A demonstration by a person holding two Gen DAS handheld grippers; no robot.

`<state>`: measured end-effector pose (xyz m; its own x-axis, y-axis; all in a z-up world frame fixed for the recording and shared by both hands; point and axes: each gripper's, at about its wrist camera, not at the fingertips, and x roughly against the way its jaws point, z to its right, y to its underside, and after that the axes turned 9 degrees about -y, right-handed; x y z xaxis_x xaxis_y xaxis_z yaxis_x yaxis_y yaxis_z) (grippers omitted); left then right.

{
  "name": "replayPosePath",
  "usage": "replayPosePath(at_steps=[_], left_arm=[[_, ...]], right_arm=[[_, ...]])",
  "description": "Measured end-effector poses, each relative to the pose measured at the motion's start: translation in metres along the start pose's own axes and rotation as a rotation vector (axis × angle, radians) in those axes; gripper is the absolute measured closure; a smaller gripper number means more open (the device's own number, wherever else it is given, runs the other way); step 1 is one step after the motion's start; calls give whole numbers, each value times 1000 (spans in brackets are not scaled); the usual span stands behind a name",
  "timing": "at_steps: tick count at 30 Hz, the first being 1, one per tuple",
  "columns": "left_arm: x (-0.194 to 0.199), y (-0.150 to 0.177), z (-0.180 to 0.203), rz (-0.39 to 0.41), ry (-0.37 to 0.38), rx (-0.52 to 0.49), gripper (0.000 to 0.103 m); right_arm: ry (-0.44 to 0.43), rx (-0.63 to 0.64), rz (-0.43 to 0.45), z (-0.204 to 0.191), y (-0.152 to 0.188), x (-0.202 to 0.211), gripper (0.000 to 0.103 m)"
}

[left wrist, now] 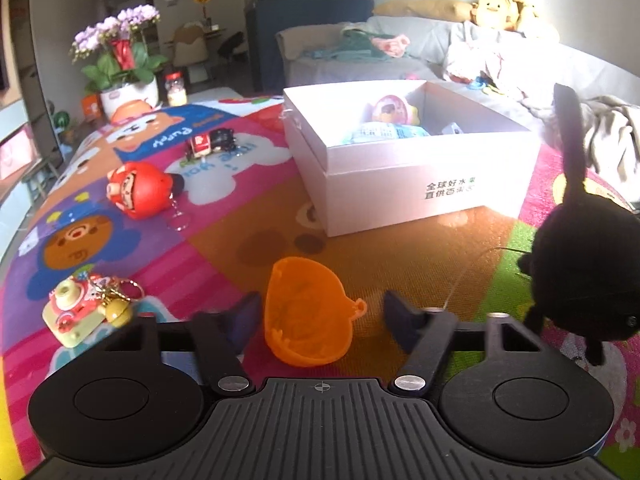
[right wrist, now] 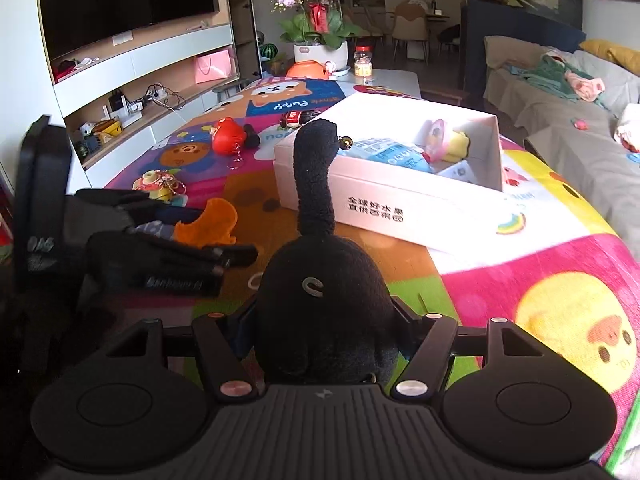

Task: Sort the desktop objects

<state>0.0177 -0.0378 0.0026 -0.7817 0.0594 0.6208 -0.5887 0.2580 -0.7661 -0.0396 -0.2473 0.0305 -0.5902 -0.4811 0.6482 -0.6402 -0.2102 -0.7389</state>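
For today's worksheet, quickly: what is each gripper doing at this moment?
Left gripper: open, fingers either side of the orange shell, not clamped.
Right gripper: shut on the black plush toy.

Sunlit living room — grey sofa; wall-mounted television.

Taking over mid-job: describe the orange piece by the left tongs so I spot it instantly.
Start at the white cardboard box on the cartoon-print mat; come toward the camera to the left tongs. Between their open fingers lies the orange shell, a translucent, hollow half-capsule with a small loop on its rim. Unlike the red doll keychain and toy camera keychain to its left, it is plain and single-coloured.
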Motion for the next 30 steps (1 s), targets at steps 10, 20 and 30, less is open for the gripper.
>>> replayPosePath(at_steps=[10, 20, 30], left_arm=[[56, -21, 7, 145, 15, -93, 46], [27, -115, 35, 362, 13, -74, 32], [6, -36, -10, 194, 14, 10, 7]], right_arm=[[43, 3, 139, 6, -6, 45, 37], [177, 30, 412, 28, -73, 96, 37], [131, -10, 365, 57, -142, 34, 37]])
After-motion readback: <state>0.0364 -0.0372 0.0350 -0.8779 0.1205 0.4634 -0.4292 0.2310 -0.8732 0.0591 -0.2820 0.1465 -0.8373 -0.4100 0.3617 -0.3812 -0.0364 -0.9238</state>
